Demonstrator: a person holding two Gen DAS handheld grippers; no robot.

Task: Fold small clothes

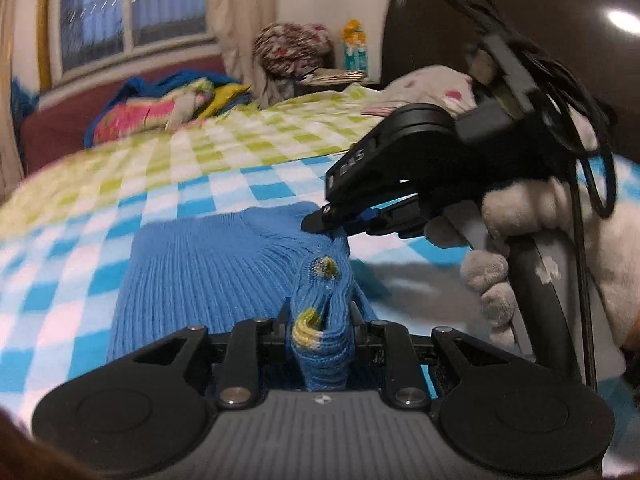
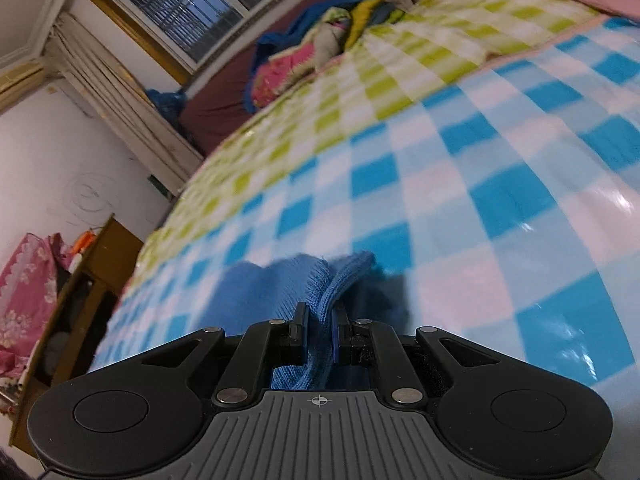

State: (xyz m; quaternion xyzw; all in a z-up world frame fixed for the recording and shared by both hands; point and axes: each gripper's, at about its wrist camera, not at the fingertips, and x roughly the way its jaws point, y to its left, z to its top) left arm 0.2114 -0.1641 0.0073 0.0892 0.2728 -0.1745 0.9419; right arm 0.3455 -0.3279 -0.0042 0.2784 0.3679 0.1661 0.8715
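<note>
A small blue ribbed knit garment [image 1: 208, 264] with yellow-green spots lies on the blue-and-white checked bed cover [image 1: 100, 216]. My left gripper [image 1: 320, 320] is shut on a bunched edge of it close to the camera. My right gripper [image 1: 320, 226], held by a gloved hand, is shut on the garment's far right corner, seen from the side. In the right wrist view the same gripper [image 2: 320, 312] pinches a fold of the blue knit [image 2: 320, 280] between its fingers, low over the bed.
A green-checked cover [image 1: 260, 128] lies further back, with a pile of colourful bedding [image 1: 160, 108] by the window. A dark headboard [image 1: 440, 28] and a pillow [image 1: 432, 84] stand at the right. A wooden cabinet [image 2: 80, 288] stands beside the bed.
</note>
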